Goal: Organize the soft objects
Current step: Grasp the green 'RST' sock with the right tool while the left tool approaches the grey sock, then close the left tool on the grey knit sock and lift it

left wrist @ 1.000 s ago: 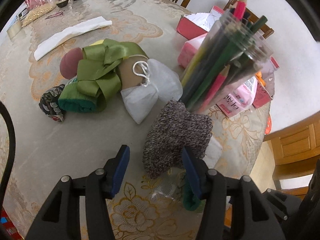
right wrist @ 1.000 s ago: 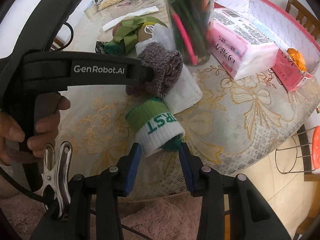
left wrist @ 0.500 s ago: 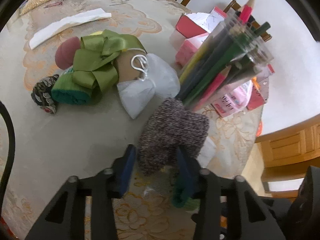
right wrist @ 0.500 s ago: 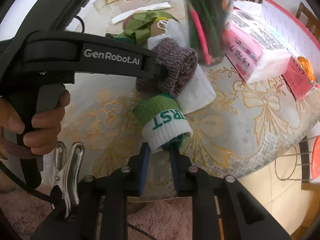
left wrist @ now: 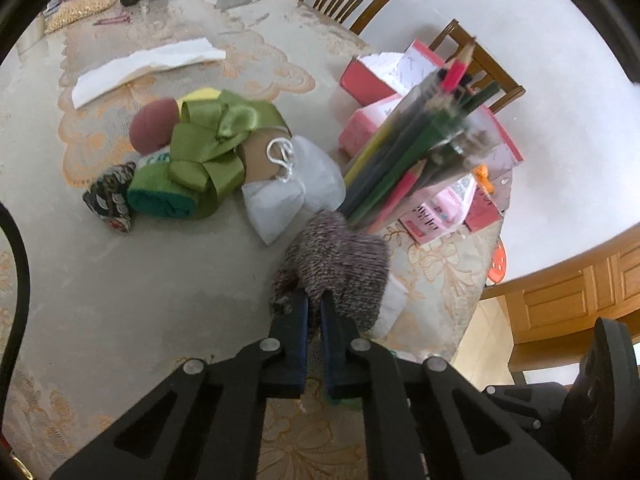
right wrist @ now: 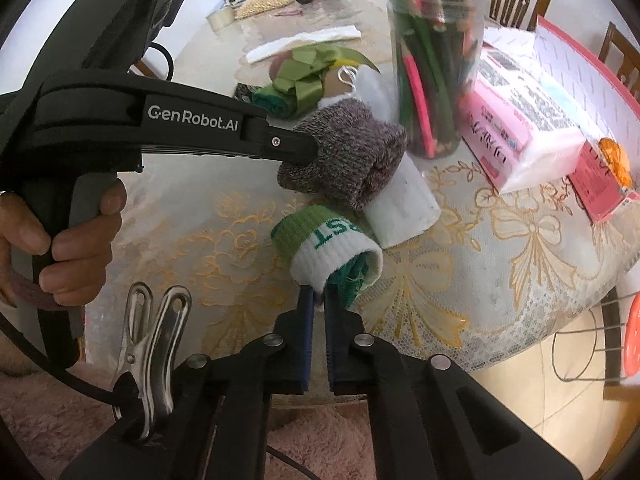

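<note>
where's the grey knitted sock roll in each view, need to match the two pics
Left wrist view: grey knitted sock roll lies just right of centre, its near edge pinched by the left gripper.
Right wrist view: the roll sits above centre, the left gripper reaching it from the left.
Shared landmark: the clear jar of coloured pencils, just behind the roll.

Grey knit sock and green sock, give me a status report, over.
Left tool just closed, pinching grey knit sock. Right tool just closed on green-and-white sock. Pencil jar stands close behind.

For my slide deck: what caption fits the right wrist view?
Right hand-held gripper shut on the green-and-white sock roll; left hand-held gripper pinches the grey knit roll.
</note>
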